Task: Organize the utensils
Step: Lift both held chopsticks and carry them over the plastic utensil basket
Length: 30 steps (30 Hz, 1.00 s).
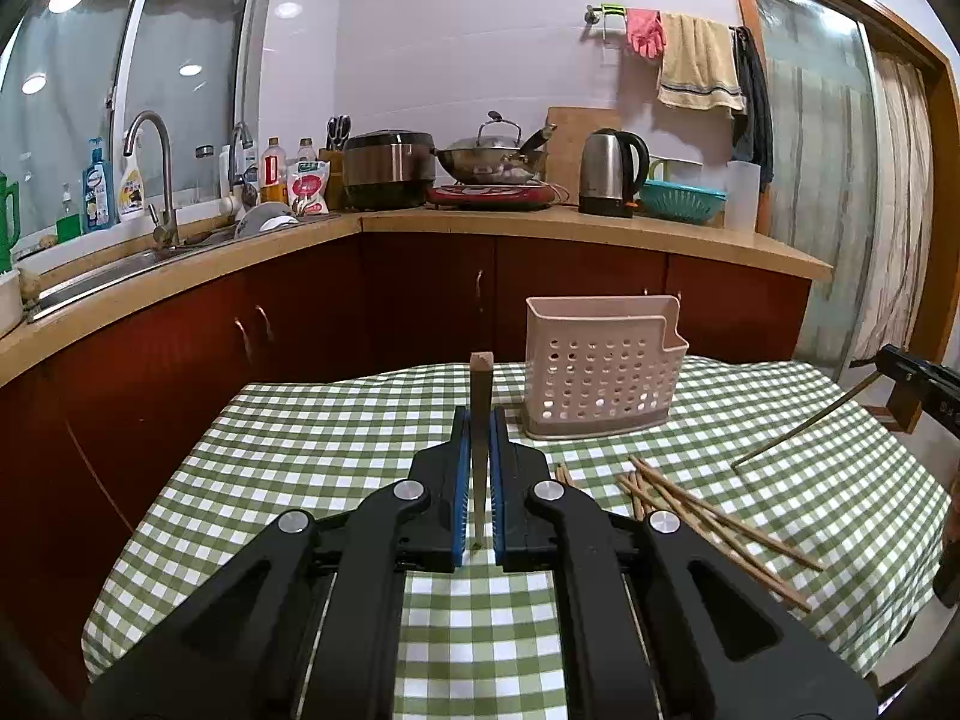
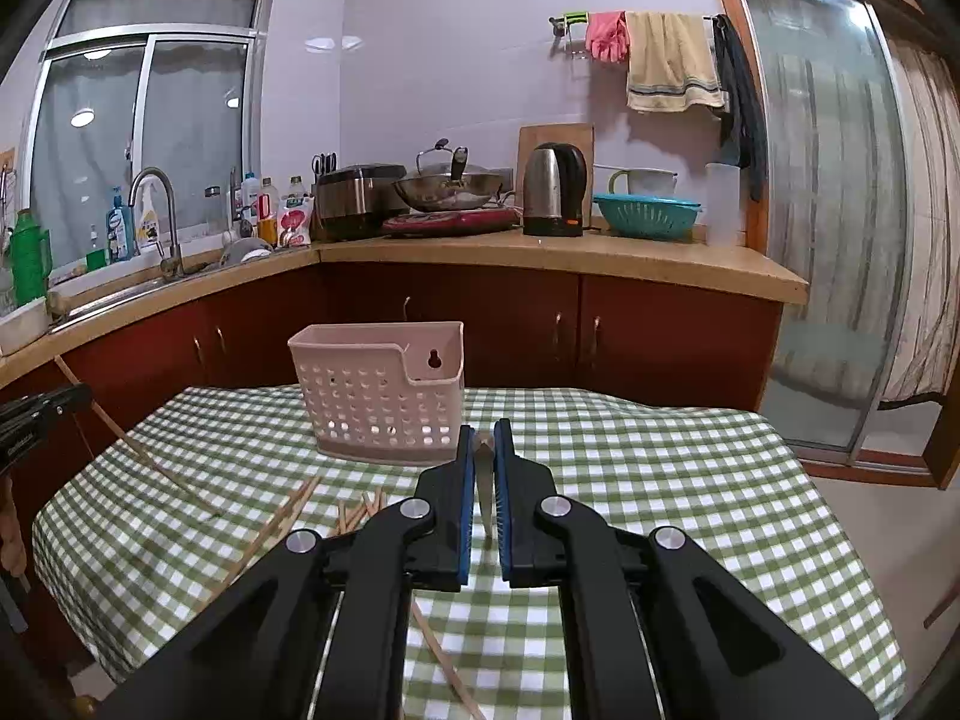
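A pink perforated utensil holder [image 1: 603, 366] [image 2: 378, 390] stands on the green checked tablecloth [image 1: 336, 450]. My left gripper [image 1: 480, 420] is shut on a wooden chopstick [image 1: 481, 384] that sticks up between the blue pads, left of the holder. It also shows at the left edge of the right wrist view, left gripper [image 2: 60, 402] with its chopstick [image 2: 120, 432] slanting down. My right gripper [image 2: 485, 432] is shut on another chopstick [image 2: 485, 480], right of the holder. In the left wrist view, the right gripper [image 1: 894, 363] carries that chopstick [image 1: 798, 426] above the table.
Several loose chopsticks [image 1: 708, 516] [image 2: 288, 516] lie on the tablecloth between the grippers, and one [image 2: 444, 666] lies under the right gripper. Behind the table runs a counter [image 1: 600, 228] with a sink, bottles, a wok, a kettle [image 1: 612, 171] and a teal colander.
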Tool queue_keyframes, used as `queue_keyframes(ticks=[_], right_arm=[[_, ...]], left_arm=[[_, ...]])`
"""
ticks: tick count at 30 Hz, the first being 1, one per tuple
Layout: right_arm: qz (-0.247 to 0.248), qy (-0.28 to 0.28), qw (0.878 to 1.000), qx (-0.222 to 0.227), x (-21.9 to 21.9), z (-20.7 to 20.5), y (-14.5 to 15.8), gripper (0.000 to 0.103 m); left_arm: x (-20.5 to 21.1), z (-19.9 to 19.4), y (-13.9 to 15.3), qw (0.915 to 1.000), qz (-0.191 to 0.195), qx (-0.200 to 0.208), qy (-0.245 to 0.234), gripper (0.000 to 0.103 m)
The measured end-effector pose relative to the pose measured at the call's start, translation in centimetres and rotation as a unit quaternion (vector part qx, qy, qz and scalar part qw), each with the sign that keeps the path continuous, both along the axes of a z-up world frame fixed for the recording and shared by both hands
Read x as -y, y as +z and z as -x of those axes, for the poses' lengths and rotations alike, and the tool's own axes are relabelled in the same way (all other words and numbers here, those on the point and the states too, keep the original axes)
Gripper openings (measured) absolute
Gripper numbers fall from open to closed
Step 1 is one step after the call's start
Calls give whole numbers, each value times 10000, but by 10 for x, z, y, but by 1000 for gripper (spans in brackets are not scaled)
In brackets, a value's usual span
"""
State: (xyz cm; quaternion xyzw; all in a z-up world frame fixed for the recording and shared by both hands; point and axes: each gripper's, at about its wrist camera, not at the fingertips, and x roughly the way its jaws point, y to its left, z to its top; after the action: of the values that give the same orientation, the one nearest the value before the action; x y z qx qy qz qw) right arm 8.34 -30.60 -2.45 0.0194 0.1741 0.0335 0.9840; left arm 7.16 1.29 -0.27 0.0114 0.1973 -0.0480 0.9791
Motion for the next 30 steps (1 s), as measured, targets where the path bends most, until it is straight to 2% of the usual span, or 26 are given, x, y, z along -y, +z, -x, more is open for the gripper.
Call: queue_keyframes(ticks=[11,18,30], right_arm=[[39,47,9999,139,-6,-21,29,7],[-81,247,9994,222,-6,-32,44,7],[-171,575,9931,1007,-16,-74,86,7]], left_arm=[[2,-18,16,9997,61,225,12,6],[7,-27,36,9989,225,362,-177,6],[26,-72,93,9941,510,720,-638,6]])
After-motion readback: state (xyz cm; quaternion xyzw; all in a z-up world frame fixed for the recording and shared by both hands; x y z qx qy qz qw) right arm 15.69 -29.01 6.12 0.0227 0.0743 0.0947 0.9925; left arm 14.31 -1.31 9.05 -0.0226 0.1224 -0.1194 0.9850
